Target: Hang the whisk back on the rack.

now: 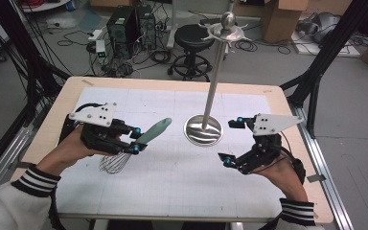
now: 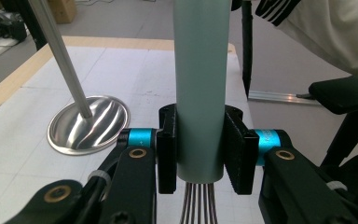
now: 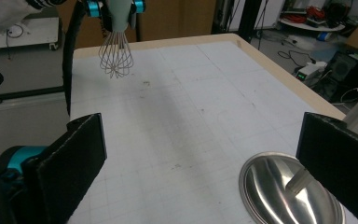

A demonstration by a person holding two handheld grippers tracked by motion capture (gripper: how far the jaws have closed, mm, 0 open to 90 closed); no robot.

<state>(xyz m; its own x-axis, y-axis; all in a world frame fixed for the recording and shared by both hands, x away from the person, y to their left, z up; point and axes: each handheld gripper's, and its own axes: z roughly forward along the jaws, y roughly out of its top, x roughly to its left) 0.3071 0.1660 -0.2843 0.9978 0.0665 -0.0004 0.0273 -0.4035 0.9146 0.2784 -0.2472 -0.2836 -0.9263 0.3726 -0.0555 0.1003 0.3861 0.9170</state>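
Note:
A whisk with a pale green handle (image 1: 154, 130) and a wire head (image 1: 114, 163) is held above the table at the left. My left gripper (image 1: 135, 140) is shut on the handle (image 2: 199, 88) just above the wires (image 2: 198, 205). A metal stand has a round shiny base (image 1: 202, 130), a tall pole (image 1: 215, 76) and hooks at its top (image 1: 227, 29). My right gripper (image 1: 234, 142) stands open to the right of the base, nothing between its pads (image 3: 81, 144). The right gripper view holds the base (image 3: 272, 186) and the whisk (image 3: 115, 58) farther off.
A white gridded mat (image 1: 172, 182) covers the wooden table (image 1: 57, 110). Behind the table are a black stool (image 1: 192, 40), computer towers (image 1: 124, 24), cables and cardboard boxes. Black frame posts (image 1: 316, 72) stand at the right.

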